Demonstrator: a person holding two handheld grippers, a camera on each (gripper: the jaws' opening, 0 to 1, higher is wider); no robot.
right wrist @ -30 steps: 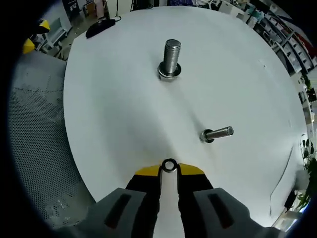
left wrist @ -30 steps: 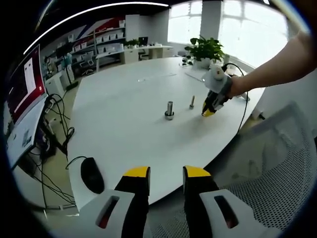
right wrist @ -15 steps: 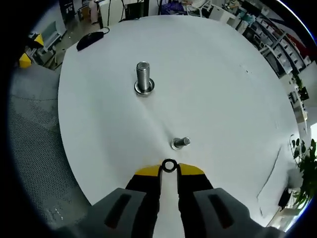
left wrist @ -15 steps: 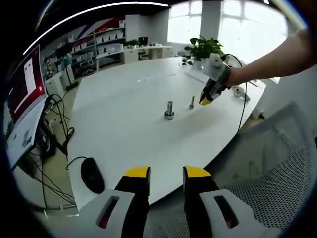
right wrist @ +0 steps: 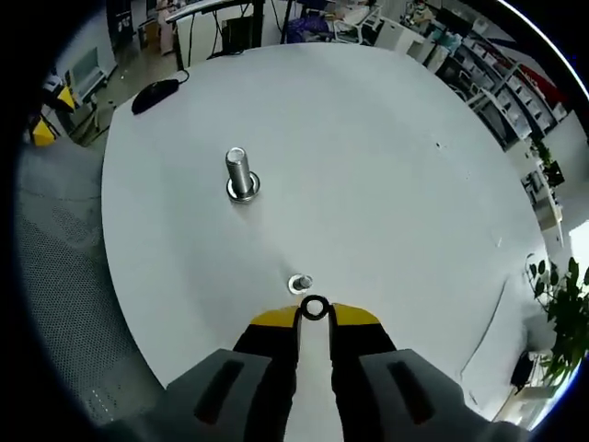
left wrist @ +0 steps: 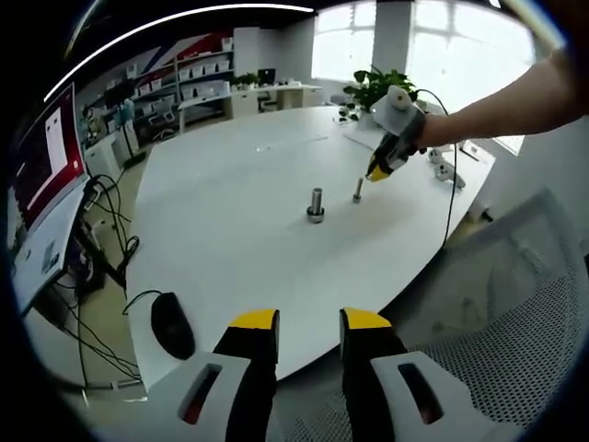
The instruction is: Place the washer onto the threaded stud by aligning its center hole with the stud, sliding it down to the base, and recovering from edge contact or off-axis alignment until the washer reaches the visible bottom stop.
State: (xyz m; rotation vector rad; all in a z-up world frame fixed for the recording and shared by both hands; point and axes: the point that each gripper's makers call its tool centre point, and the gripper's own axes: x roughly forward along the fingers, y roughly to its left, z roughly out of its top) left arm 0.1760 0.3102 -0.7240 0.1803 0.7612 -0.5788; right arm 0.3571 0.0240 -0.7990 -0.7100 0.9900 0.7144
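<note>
Left tongs, jaws apart and empty, hang off the near edge of the white worktop. Far right, the right tongs hover above the small stud; a larger bolt stands just left.

black mouse at table edge, potted plant, monitor, mesh chair

White table, plain. Silver-grey threaded stud and larger bolt; dark metallic washer between yellow-tipped, grey-bodied right gripper jaws. Black mouse; grey perforated mesh chair; green plant.
</note>
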